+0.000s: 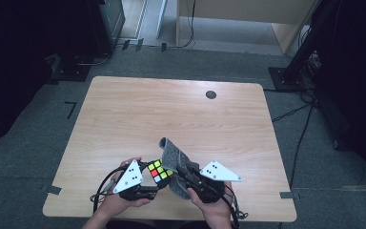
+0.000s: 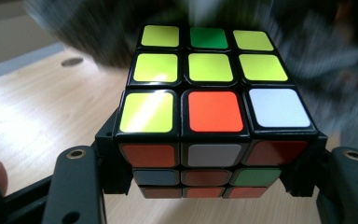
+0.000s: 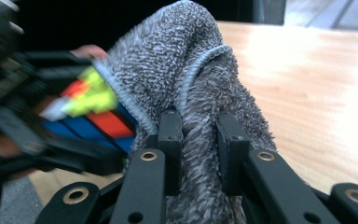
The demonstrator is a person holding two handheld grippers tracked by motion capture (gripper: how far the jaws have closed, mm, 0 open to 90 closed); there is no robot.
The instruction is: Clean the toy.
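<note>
A scrambled puzzle cube (image 1: 160, 171) (image 2: 209, 112) with yellow, red, white and green stickers is clamped between the jaws of my left gripper (image 1: 156, 185) (image 2: 212, 170), held above the table's near edge. My right gripper (image 1: 183, 177) (image 3: 199, 144) is shut on a bunched grey cloth (image 1: 177, 160) (image 3: 186, 84). The cloth rises from the jaws and presses against the cube's right side. In the right gripper view the cube (image 3: 91, 105) shows blurred at the left, with blue and red stickers on its lower face.
The wooden table (image 1: 171, 114) carries a small dark round cap (image 1: 211, 94) at the far right. Grey carpet surrounds it, with black stands and cables at the right and a dark cabinet at the back left.
</note>
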